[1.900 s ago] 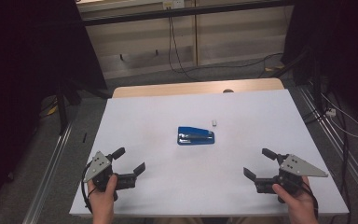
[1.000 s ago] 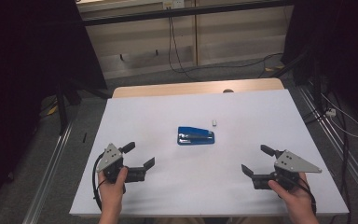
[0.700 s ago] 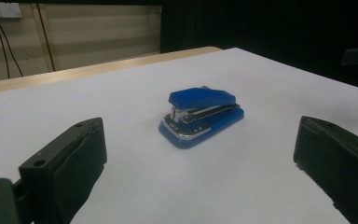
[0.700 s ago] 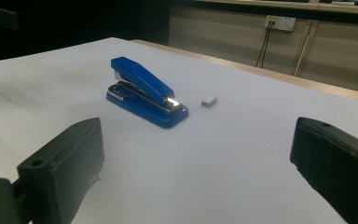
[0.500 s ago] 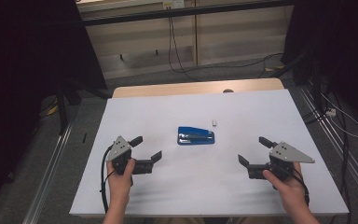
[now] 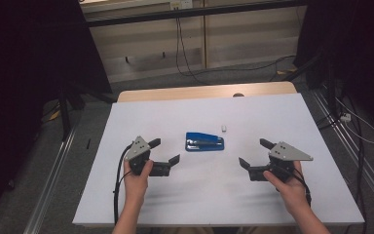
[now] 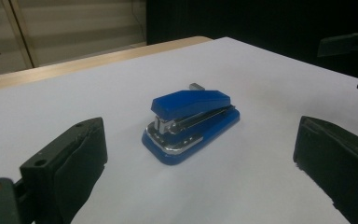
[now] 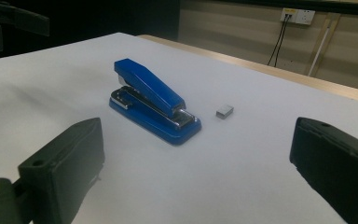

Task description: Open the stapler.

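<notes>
We hold L tool & R tool wide open, empty, flanking blue stapler on bench.

Both hand-held grippers are closing in on the stapler

The left black two-jaw gripper, with its grey three-cornered plate, is travelling up and inward from the near left corner of the white table top, now arriving near the blue metal-and-plastic stapler, jaws spread and aimed at it. The right black two-jaw gripper is also sliding inward and slightly forward, though less far, with its jaws wide apart and its hand following.
</notes>
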